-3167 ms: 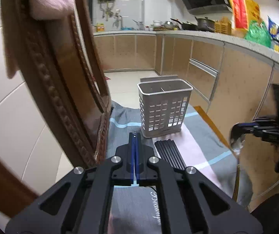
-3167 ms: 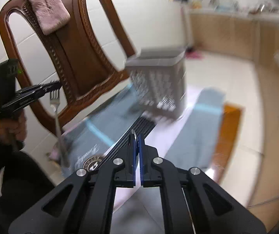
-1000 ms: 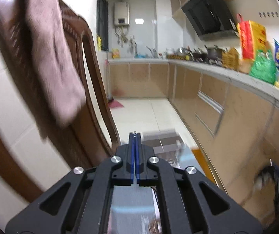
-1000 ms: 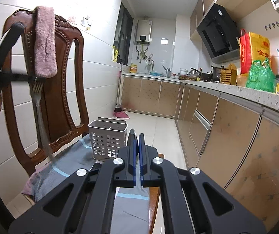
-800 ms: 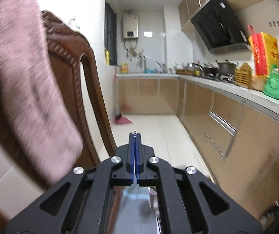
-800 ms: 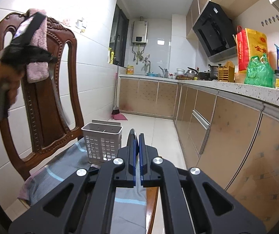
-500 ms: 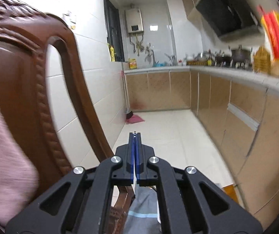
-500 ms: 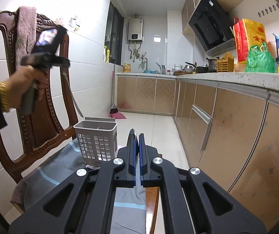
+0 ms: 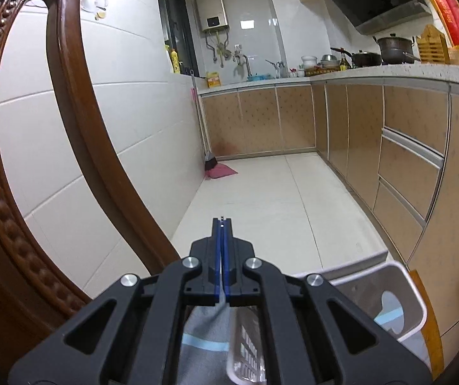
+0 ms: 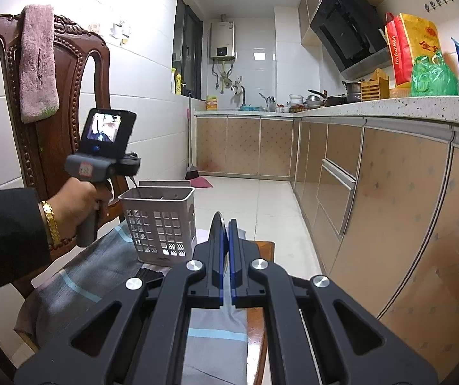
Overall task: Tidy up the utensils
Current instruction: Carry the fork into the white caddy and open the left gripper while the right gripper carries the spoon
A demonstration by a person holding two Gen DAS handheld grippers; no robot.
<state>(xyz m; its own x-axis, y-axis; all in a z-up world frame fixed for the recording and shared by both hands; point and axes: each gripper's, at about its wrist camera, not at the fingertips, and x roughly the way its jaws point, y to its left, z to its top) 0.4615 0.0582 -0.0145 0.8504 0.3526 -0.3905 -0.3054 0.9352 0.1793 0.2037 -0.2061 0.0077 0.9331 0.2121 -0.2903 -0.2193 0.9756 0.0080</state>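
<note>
Utensil basket, white and perforated, stands upright on striped grey cloth spread over the seat of a carved wooden chair. A bundle of black chopsticks lies flat on the cloth, touching the basket's near base. A pink towel hangs over the chair's top rail.

Left hand-held gripper, gripped by the left hand, hovers just above the basket's far left corner. A thin utensil hangs from its nose, with the lower end dipping inside the basket rim. Which utensil it is cannot be made out, as the head is hidden. From the left wrist view the same hand-held gripper shows its blue pads pressed together. Below it to the right is the basket's rim, with the cloth underneath and the chair's back close on the left.

Right hand-held gripper is held near and to the right of the basket, apart from it, pointing down the kitchen. Its pads are nearly closed on a thin rounded metal edge, apparently a spoon seen edge-on, which rises just above the fingertips.
</note>
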